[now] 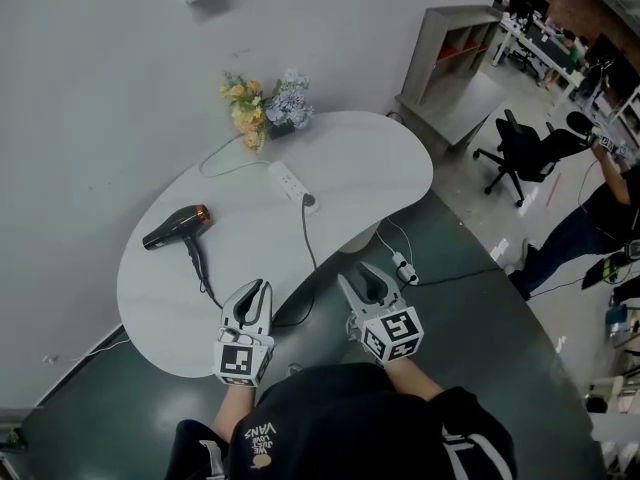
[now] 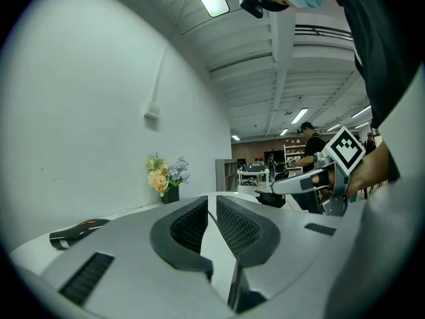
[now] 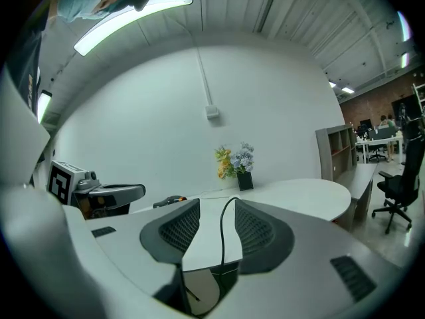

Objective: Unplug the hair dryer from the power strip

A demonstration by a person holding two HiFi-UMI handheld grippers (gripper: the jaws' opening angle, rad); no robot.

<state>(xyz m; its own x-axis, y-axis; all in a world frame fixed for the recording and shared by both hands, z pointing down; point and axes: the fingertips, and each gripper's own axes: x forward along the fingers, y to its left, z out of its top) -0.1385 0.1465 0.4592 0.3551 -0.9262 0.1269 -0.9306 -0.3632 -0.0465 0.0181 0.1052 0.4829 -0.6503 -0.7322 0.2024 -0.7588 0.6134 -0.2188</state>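
Note:
A black hair dryer (image 1: 177, 226) lies on the left of the white table (image 1: 380, 168). Its black cord (image 1: 306, 243) loops off the near table edge and runs up to a plug (image 1: 309, 204) in the near end of the white power strip (image 1: 288, 180). My left gripper (image 1: 255, 288) hovers over the near edge, shut with nothing in it, right of the dryer (image 2: 78, 232). My right gripper (image 1: 356, 273) is open and empty just off the table's near edge. In the right gripper view the cord (image 3: 223, 234) lies on the table beyond the gripper (image 3: 218, 205).
A vase of flowers (image 1: 265, 108) stands at the table's far edge against the wall. A second socket block with cables (image 1: 403, 266) lies on the dark floor to the right. A shelf unit (image 1: 455, 53), an office chair (image 1: 525, 148) and a person (image 1: 600, 218) are further right.

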